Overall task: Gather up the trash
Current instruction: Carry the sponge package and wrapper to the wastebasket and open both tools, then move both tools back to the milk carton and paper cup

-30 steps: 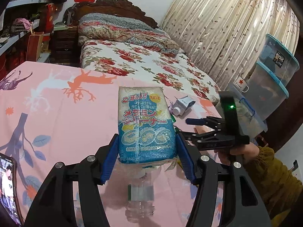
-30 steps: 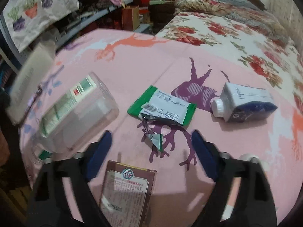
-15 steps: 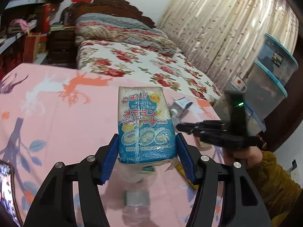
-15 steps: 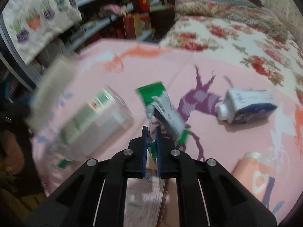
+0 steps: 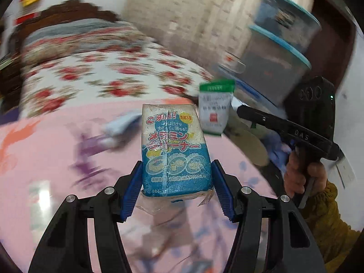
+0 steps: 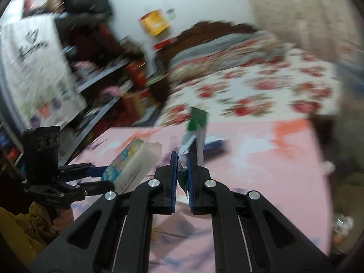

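Observation:
My left gripper (image 5: 176, 177) is shut on a blue and white sponge packet (image 5: 174, 150), held upright above the pink tablecloth (image 5: 56, 150). In the right wrist view that packet (image 6: 134, 161) shows at lower left with the left gripper (image 6: 100, 177) around it. My right gripper (image 6: 182, 170) is shut on a green and white wrapper (image 6: 195, 125), which stands up from between the pads. From the left wrist view the same wrapper (image 5: 215, 109) hangs off the right gripper (image 5: 240, 110), just right of the packet.
A small blurred carton (image 5: 120, 125) lies on the tablecloth beyond the packet. A flowered bed (image 5: 102, 75) stands behind the table. Stacked clear bins with blue lids (image 5: 279, 52) sit at the right. Cluttered shelves (image 6: 95, 79) fill the left. A hand in a mustard sleeve (image 5: 327, 207) holds the right gripper.
The right gripper shut on the green wrapper and lifted it off the table. Both grippers swung up and to the right, and the views are now blurred. The left kept its grip on the packet.

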The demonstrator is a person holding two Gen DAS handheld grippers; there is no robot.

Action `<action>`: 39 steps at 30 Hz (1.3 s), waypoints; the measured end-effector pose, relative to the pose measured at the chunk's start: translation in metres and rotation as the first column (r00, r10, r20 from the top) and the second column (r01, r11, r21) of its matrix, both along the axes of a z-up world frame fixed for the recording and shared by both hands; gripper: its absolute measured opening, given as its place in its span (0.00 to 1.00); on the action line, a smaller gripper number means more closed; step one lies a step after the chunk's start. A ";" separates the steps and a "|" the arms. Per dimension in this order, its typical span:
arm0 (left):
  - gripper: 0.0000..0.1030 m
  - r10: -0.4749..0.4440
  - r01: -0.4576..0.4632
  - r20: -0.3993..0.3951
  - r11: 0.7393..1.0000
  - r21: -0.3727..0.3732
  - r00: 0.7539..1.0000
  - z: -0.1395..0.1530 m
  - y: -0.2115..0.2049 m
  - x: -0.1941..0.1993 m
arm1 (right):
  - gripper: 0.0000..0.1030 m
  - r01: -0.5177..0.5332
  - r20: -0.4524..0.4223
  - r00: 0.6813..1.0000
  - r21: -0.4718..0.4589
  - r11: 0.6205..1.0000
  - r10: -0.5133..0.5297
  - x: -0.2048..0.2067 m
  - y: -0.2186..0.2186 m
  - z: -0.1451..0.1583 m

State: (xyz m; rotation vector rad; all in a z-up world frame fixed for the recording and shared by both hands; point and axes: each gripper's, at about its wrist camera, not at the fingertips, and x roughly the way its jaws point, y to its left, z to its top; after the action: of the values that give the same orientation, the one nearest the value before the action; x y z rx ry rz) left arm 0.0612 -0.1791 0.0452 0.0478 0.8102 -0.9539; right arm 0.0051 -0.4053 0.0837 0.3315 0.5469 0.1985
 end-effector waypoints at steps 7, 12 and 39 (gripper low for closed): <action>0.55 -0.229 0.231 -0.071 0.973 0.019 0.971 -0.018 -0.181 -0.013 | 0.10 0.313 -0.059 0.947 -0.037 0.949 -0.315 -0.086 -0.134 -0.029; 0.55 -0.306 0.315 -0.101 0.945 0.089 0.947 -0.051 -0.302 -0.025 | 0.10 0.444 -0.170 0.881 -0.021 0.896 -0.440 -0.116 -0.207 -0.086; 0.68 -0.295 0.309 -0.103 0.936 0.170 0.950 -0.077 -0.174 -0.083 | 0.78 0.365 -0.119 0.930 0.226 0.903 -0.346 -0.088 -0.155 -0.108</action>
State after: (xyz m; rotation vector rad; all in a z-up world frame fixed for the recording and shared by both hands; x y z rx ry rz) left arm -0.0218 -0.3534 -0.0319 0.3057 0.9787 -1.1734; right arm -0.0831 -0.5601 -0.0245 0.6756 0.5283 -0.1045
